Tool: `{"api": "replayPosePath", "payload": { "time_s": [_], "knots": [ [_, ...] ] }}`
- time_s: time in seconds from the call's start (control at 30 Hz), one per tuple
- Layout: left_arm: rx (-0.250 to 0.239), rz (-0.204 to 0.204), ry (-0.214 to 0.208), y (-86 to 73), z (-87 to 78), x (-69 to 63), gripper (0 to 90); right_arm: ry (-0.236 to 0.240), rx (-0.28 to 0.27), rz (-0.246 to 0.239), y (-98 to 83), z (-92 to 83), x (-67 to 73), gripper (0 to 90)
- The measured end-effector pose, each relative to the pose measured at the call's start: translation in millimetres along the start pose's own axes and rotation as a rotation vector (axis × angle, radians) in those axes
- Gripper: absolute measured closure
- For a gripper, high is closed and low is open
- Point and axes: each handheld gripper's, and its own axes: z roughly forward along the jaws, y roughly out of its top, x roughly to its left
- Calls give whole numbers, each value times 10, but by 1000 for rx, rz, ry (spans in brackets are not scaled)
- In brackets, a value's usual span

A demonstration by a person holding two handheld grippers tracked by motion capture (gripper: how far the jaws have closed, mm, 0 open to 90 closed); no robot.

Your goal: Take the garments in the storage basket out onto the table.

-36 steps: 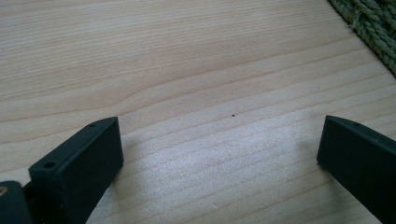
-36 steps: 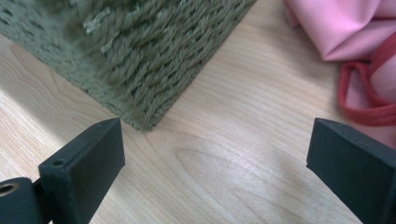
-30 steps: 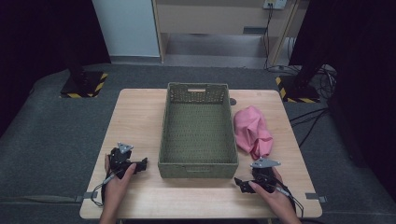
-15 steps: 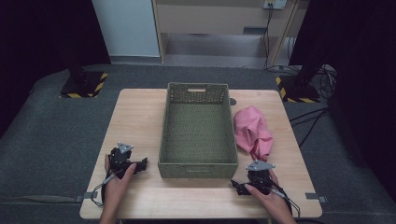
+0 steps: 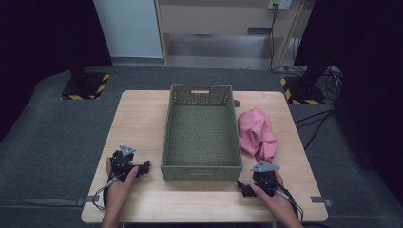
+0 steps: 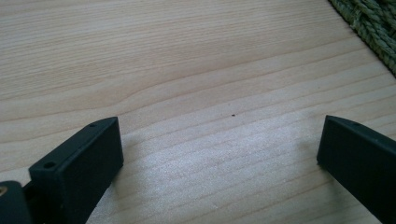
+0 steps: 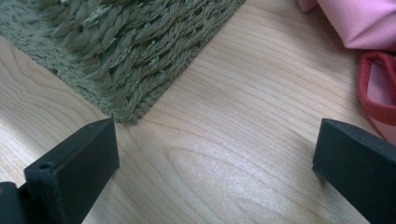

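Observation:
A green woven basket (image 5: 201,167) stands empty in the middle of the wooden table (image 5: 142,123). A crumpled pink cloth (image 5: 256,133) lies to its right. My left gripper (image 5: 138,168) rests near the basket's front left corner, jaws wide open over bare wood (image 6: 219,116), with the basket's edge (image 6: 369,23) at the top right. My right gripper (image 5: 254,186) sits by the front right corner. Its jaws have just been opening and stand wide with nothing between them. Ahead of it are the basket corner (image 7: 140,56) and the pink cloth (image 7: 355,23) with a red-edged fold (image 7: 378,93).
The table's front edge runs just behind both hands. Cables trail from each gripper off the front edge. Black stands with yellow-striped bases (image 5: 85,88) are on the floor at both far corners, and a wooden cabinet (image 5: 214,19) stands behind the table.
The right gripper's top plate sits slightly further left and nearer the front edge than a second ago. Left gripper, basket and cloth are as before.

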Motion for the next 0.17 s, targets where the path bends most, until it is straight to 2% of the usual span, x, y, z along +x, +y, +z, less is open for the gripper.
{"api": "replayPosePath", "payload": {
  "time_s": [0.17],
  "knots": [
    [0,0,0,0,0,0,0,-1,1,-1,0,0,0,4]
  ]
}}
